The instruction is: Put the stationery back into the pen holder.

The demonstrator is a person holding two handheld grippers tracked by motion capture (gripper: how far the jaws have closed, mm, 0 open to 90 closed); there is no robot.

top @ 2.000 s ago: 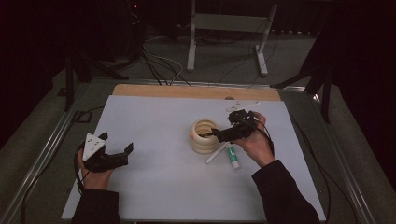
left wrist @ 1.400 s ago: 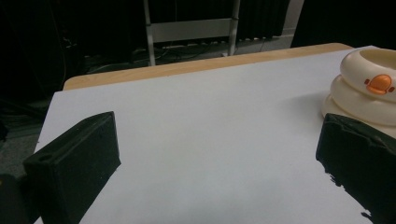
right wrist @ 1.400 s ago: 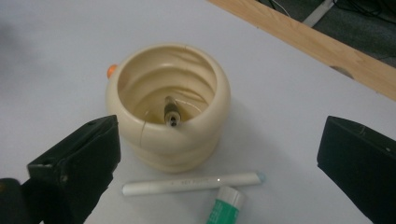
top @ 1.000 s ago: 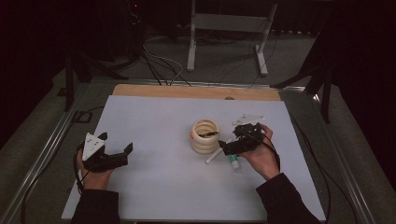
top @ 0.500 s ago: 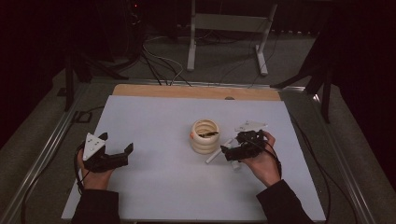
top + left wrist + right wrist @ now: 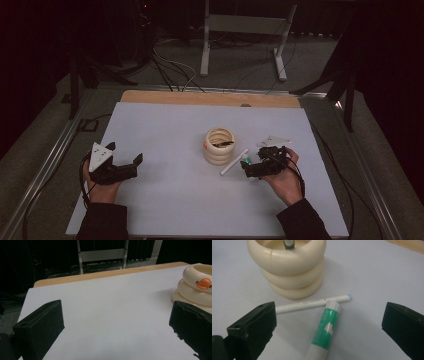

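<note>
One dark item already lies inside the ringed holder (image 6: 219, 145), so the tidying looks partly done; by my reading a white pen (image 6: 313, 303) and a green tube (image 6: 325, 330) are left on the tabletop (image 6: 170, 200). The right gripper (image 6: 260, 167) hovers low, fingers (image 6: 252, 326) spread wide, the tube lying between them and the pen just beyond. The left gripper (image 6: 116, 170) rests apart, fingers (image 6: 40, 323) also spread, empty.

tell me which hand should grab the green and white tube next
Right, probably. The right tool is open with the green and white tube between its jaws, while the left tool sits far across the white table.
</note>
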